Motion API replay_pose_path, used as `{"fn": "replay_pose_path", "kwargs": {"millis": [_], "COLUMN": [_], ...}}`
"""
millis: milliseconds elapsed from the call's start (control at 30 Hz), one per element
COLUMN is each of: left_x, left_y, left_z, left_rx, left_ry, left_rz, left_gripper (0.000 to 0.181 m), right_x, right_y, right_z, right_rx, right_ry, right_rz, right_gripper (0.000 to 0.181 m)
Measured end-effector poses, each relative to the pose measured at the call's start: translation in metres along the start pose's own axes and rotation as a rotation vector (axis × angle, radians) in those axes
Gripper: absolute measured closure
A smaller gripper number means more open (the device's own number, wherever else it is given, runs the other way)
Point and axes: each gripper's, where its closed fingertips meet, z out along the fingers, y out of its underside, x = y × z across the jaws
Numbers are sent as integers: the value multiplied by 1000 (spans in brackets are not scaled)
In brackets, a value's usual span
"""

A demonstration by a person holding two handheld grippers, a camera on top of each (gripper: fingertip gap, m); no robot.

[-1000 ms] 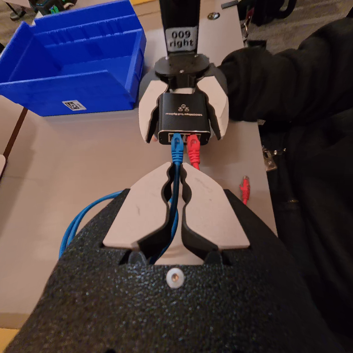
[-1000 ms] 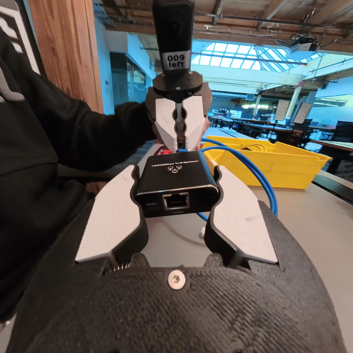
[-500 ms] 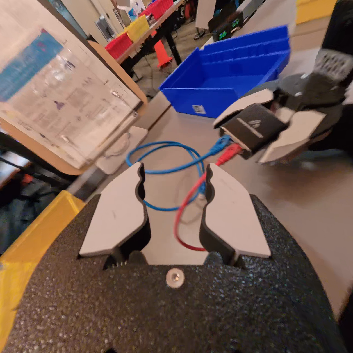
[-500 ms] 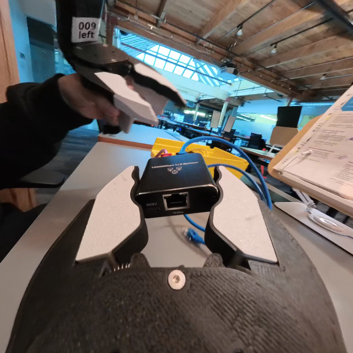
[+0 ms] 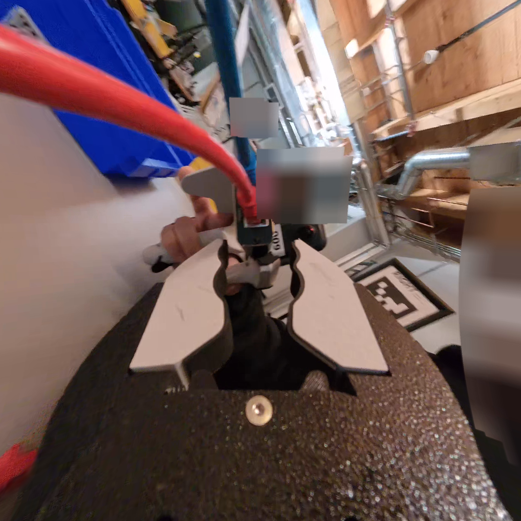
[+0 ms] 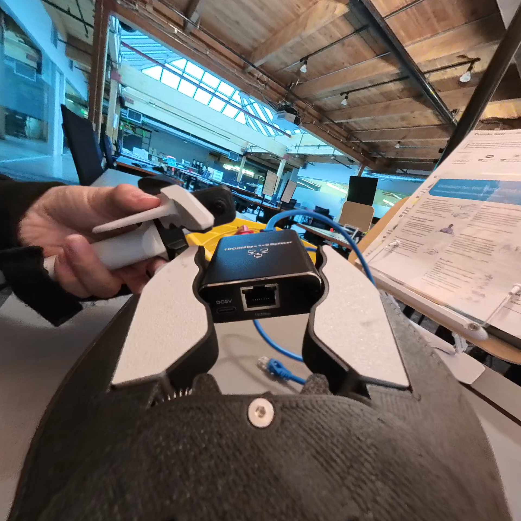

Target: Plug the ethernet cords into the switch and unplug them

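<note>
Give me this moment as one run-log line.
left gripper: open, empty | right gripper: shut on switch | red cord: plugged | blue cord: plugged, loose end on table

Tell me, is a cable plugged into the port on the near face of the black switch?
No, the near port of the black switch held by the right tool is empty.

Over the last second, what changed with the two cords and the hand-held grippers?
The left hand-held gripper let go of the blue cord, opened and swung off to the side; it is empty now. The right hand-held gripper stays clamped on the black switch. The blue cord and the red cord stay plugged in, and the blue cord's free plug lies on the table.
</note>
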Motion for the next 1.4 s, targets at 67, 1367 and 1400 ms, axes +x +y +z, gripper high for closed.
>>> {"fn": "replay_pose_path", "kwargs": {"millis": [67,1367,1400], "left_x": [-2,-41,-43], "left_y": [0,-55,-52], "left_z": [5,-13,-11], "left_rx": [-6,16,-5], "left_ry": [19,-737,-744], "left_rz": [-36,854,832], "left_gripper": [149,102,101], "right_x": [-5,41,40], "right_y": [2,30,28], "right_z": [3,2,3], "right_rx": [-9,-344,-332], "right_ry": [-18,431,437], "right_rz": [-13,-239,-251], "right_gripper": [106,116,116]}}
